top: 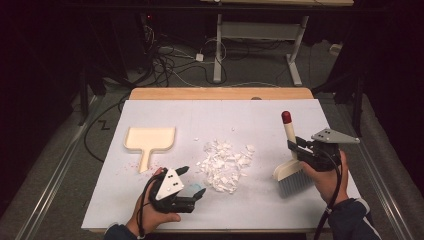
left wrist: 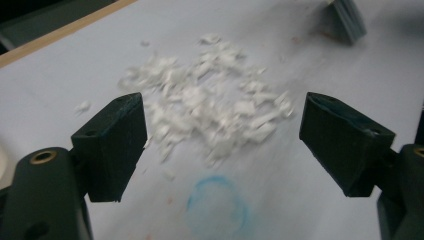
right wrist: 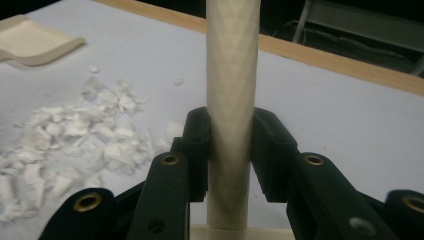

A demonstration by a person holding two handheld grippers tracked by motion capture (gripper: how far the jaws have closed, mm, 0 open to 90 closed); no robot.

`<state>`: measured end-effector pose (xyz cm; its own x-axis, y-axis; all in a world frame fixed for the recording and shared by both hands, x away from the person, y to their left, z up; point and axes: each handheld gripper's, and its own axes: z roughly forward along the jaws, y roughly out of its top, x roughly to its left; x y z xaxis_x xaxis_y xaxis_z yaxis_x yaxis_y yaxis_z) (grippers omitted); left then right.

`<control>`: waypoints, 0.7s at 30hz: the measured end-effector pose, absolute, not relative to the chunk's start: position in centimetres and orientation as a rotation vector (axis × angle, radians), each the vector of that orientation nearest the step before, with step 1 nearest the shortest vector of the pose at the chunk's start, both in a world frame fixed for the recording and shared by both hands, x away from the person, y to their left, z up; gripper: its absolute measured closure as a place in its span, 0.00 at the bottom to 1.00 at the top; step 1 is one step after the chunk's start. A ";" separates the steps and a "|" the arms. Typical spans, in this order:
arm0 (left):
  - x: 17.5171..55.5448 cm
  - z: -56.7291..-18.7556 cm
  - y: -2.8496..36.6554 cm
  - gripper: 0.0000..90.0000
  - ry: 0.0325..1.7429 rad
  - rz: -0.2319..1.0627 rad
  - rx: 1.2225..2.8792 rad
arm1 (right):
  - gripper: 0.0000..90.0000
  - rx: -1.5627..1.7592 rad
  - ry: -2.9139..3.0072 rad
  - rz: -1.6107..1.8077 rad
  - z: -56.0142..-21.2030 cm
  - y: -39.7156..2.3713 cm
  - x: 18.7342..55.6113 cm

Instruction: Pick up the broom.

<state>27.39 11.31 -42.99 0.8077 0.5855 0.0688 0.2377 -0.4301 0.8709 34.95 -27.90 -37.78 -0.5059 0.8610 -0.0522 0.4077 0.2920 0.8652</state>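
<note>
left claw (top: 192, 181): nearest, gaping empty beside the scrap pile (top: 224, 164), free for the dustpan (top: 149, 140) left of the pile | right claw (top: 296, 146): clamped on the brush (top: 291, 165) handle, bristles lifted right of the pile, ready to sweep | white surface (top: 260, 120)

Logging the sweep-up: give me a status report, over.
Right tool shut on brush handle, bristles off to the right of the scraps. Left tool open, empty, near the scrap pile. Dustpan lies untouched at left. Nothing in the way.
</note>
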 end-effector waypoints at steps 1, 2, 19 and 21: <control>27.5 -42.7 10.5 0.20 0.594 0.432 2.013 | 0.80 1.114 2.047 1.156 -37.6 -27.6 34.7; 27.6 -42.4 9.6 0.20 0.577 0.419 2.010 | 0.80 1.101 2.062 1.159 -37.3 -27.2 34.6; 29.2 -42.8 -3.0 0.29 0.486 0.171 1.960 | 0.80 0.903 2.128 1.202 -36.2 -21.7 30.9; 29.5 -43.1 -3.0 0.33 0.531 0.168 1.933 | 0.80 0.881 2.109 1.226 -36.0 -21.3 30.3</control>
<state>29.55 -2.96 -43.07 0.8907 0.4372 -0.1243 0.2864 -0.3275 0.9004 30.27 -21.28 -36.03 -0.6396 0.7583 -0.1263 0.2653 0.3720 0.8895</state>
